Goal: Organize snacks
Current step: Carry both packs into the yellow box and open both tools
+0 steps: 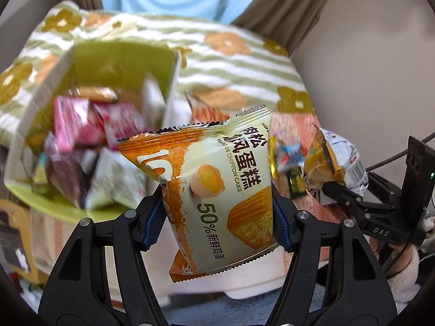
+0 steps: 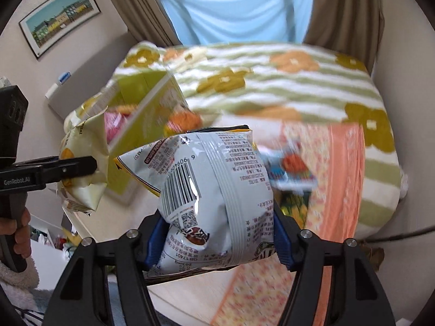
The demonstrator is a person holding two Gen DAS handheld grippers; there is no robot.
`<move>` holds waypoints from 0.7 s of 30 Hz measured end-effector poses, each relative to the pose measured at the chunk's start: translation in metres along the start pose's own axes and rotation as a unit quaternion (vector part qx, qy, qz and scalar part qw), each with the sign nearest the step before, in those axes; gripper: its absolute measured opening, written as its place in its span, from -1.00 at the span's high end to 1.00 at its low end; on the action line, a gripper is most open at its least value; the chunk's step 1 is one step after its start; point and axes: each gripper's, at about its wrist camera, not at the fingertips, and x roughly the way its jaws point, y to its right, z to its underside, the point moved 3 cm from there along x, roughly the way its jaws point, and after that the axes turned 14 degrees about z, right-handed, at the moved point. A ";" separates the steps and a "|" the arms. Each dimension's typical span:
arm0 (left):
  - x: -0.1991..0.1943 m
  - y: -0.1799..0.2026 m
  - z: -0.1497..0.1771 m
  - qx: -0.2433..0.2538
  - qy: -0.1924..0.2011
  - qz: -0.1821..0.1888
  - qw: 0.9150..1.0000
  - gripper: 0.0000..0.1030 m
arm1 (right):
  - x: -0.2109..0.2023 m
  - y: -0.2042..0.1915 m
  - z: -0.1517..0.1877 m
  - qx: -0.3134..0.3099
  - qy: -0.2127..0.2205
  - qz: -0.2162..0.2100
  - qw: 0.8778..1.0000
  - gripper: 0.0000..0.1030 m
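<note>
Closest to the left wrist camera, the left gripper [image 1: 218,214] has its blue-padded fingers [image 1: 152,222] closed against both sides of a cake packet [image 1: 217,190], held upright in the air. Its wrapper is orange and pale green and reads "CHIFFON CAKE" and "50%", with Chinese characters beside a picture of an egg. On the far left sits a green cardboard box [image 1: 119,62], open at the top, with pink, dark and pale snack packets [image 1: 81,146] heaped inside; all are blurred. To the right, more loose wrapped snacks [image 1: 291,157] lie on an orange patterned cloth [image 1: 293,125]. Beyond them spreads a striped blanket with flowers [image 1: 231,62], filling the far side up to the curtains.

Nearest the right wrist camera, the right gripper [image 2: 218,233] is clamped on a silver chip bag [image 2: 214,184], back side showing a barcode and small print. On the left, the other gripper's black body reads "GenRobot.AI".
</note>
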 end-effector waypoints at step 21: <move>-0.029 -0.189 -0.127 0.037 -0.035 0.027 0.998 -0.22 | 0.041 -0.193 -0.117 0.022 0.026 0.002 0.999 -0.22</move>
